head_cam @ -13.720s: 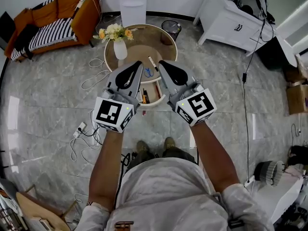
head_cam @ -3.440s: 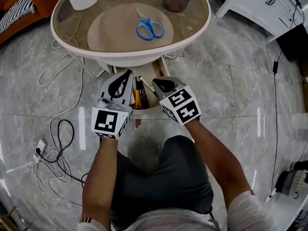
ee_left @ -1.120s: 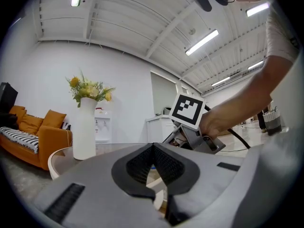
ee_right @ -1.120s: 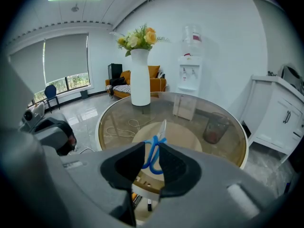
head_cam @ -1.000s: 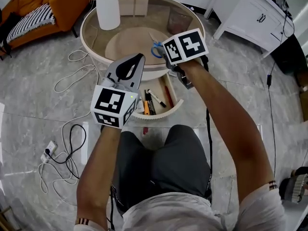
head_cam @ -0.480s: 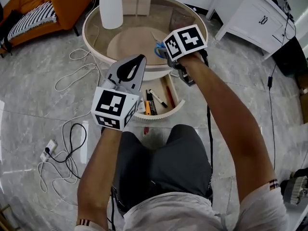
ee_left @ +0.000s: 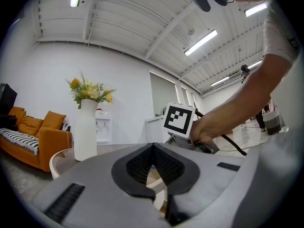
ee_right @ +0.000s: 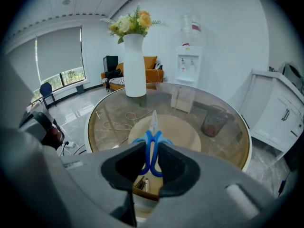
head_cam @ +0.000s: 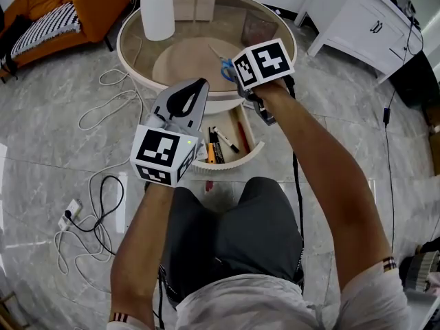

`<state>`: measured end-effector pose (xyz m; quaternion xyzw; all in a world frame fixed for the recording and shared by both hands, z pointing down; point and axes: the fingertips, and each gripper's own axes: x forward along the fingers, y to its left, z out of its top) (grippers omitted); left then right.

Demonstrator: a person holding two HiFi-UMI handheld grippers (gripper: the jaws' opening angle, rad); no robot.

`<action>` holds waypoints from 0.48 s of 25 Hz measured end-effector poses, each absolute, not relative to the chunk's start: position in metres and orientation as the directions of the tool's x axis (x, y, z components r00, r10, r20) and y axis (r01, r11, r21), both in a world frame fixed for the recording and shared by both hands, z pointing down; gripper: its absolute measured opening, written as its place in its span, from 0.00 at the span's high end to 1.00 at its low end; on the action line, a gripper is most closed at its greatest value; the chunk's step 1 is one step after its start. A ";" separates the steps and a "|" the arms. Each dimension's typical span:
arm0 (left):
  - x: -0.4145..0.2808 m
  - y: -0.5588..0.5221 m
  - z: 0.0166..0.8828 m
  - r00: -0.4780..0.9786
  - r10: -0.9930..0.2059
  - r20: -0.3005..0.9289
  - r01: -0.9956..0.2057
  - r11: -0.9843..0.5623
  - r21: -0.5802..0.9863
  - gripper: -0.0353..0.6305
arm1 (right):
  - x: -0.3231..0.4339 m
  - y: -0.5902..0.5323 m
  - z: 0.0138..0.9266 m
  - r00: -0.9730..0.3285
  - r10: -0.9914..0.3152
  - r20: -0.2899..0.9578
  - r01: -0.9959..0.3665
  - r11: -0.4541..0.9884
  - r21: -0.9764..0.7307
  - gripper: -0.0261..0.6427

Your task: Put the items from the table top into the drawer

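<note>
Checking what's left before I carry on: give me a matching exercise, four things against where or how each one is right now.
Things:
1. scissors
2. vase
3. pens
4. left claw

Place or state:
A. in the open drawer
B. shut, nothing held
C. lying on the tan mat
D. standing on the glass top

Pairs: 1-C, 2-D, 3-A, 4-B

Head view steeply above table [head_cam: 122,47]
</note>
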<state>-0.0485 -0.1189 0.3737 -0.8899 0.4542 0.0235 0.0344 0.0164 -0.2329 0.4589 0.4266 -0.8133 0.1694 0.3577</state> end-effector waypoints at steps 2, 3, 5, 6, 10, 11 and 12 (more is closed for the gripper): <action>-0.048 -0.119 0.373 0.588 -0.806 -0.075 -0.809 -0.586 -0.041 0.95 | 0.019 -0.233 0.458 -0.373 -0.588 0.718 -0.814 0.578 0.051 0.84; -0.047 -0.119 0.373 0.588 -0.806 -0.075 -0.809 -0.587 -0.041 0.95 | 0.020 -0.233 0.457 -0.371 -0.596 0.712 -0.816 0.576 0.057 0.84; -0.047 -0.119 0.374 0.588 -0.805 -0.073 -0.809 -0.587 -0.040 0.95 | 0.024 -0.233 0.454 -0.371 -0.608 0.702 -0.819 0.571 0.062 0.84; -0.046 -0.119 0.374 0.589 -0.805 -0.072 -0.808 -0.588 -0.040 0.95 | 0.026 -0.233 0.453 -0.372 -0.613 0.697 -0.820 0.569 0.063 0.84; -0.042 -0.121 0.376 0.592 -0.803 -0.069 -0.805 -0.592 -0.034 0.95 | 0.030 -0.229 0.443 -0.398 -0.628 0.669 -0.819 0.572 0.050 0.84; -0.041 -0.121 0.376 0.593 -0.802 -0.069 -0.805 -0.592 -0.033 0.95 | 0.031 -0.226 0.440 -0.410 -0.631 0.659 -0.818 0.574 0.041 0.84; -0.040 -0.121 0.376 0.593 -0.802 -0.068 -0.805 -0.593 -0.032 0.95 | 0.031 -0.223 0.437 -0.423 -0.633 0.648 -0.816 0.577 0.032 0.84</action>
